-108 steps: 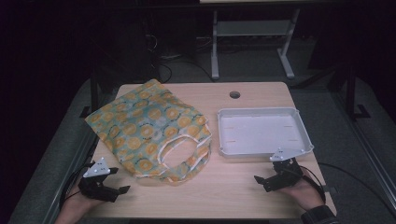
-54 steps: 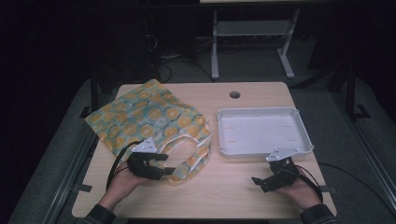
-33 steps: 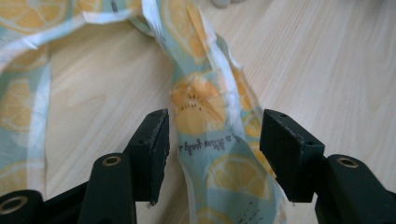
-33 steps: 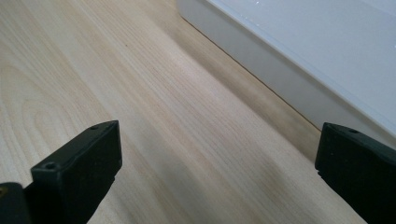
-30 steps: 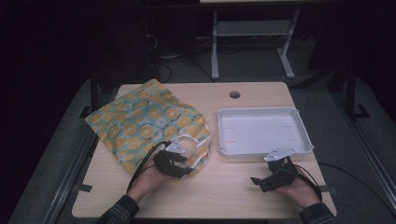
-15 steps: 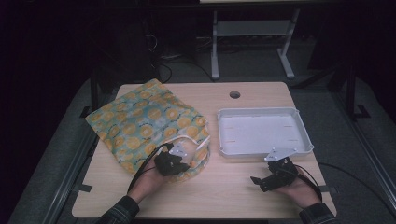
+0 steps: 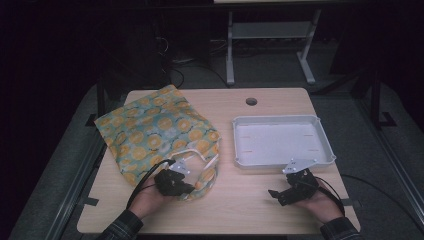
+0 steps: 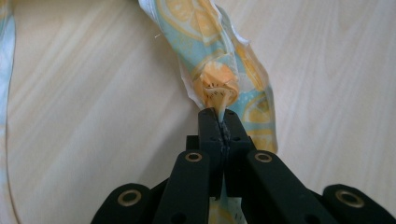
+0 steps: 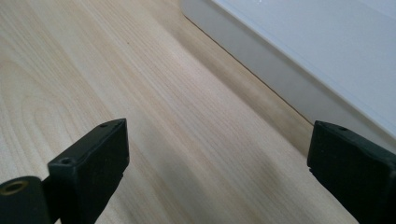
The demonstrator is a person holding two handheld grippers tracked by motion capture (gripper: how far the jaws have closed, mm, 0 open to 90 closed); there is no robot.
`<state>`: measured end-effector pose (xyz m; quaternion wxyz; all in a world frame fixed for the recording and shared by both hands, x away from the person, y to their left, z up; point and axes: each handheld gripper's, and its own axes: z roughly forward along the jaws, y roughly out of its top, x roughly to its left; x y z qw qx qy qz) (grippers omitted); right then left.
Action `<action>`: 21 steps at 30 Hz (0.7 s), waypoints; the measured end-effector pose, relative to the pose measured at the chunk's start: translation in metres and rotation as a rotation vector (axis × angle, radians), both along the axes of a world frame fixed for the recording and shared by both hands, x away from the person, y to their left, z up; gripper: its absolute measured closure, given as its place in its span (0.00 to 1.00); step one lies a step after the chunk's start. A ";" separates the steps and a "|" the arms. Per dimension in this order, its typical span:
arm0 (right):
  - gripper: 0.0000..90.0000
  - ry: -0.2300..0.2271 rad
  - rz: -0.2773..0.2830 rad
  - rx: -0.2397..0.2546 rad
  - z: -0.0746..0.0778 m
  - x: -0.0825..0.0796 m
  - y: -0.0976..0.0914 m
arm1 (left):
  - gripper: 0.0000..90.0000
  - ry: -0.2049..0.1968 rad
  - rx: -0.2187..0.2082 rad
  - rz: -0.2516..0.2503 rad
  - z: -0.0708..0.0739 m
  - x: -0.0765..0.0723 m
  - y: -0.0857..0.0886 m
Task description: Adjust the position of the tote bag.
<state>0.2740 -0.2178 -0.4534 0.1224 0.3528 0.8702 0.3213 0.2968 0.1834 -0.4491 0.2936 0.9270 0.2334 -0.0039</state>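
A lemon-print cloth bag (image 7: 155, 127) lies flat on the left half of the wooden table, its white-edged handles toward the front. My left gripper (image 7: 187, 189) is shut on the bag's near handle (image 8: 224, 70), pinching a bunched fold of the fabric between its jaws. My right gripper (image 7: 274, 196) rests low at the front right, open with nothing between its fingers (image 9: 93, 163), just in front of a grey tray (image 7: 320, 125).
The grey tray's near wall (image 9: 280, 79) runs across the right gripper view. A round cable hole (image 7: 251, 101) sits at the table's far edge. Bare wood lies between the two grippers. Dark floor and a metal stand (image 7: 270, 35) lie beyond the table.
My left gripper moved from the table's front left corner to the bag's handles and shut on the near handle. The right gripper stayed in place.
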 end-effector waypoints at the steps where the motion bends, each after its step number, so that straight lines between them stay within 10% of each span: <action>1: 0.05 0.000 0.001 -0.001 0.000 0.000 0.000 | 0.99 0.003 0.004 0.000 0.001 -0.002 0.003; 15: 0.06 0.004 0.008 -0.008 -0.001 0.000 0.001 | 0.99 0.021 0.001 0.051 0.003 -0.025 0.046; 21: 0.06 0.004 0.013 -0.013 -0.001 0.001 0.003 | 0.75 -0.027 -0.068 0.068 0.015 -0.025 0.045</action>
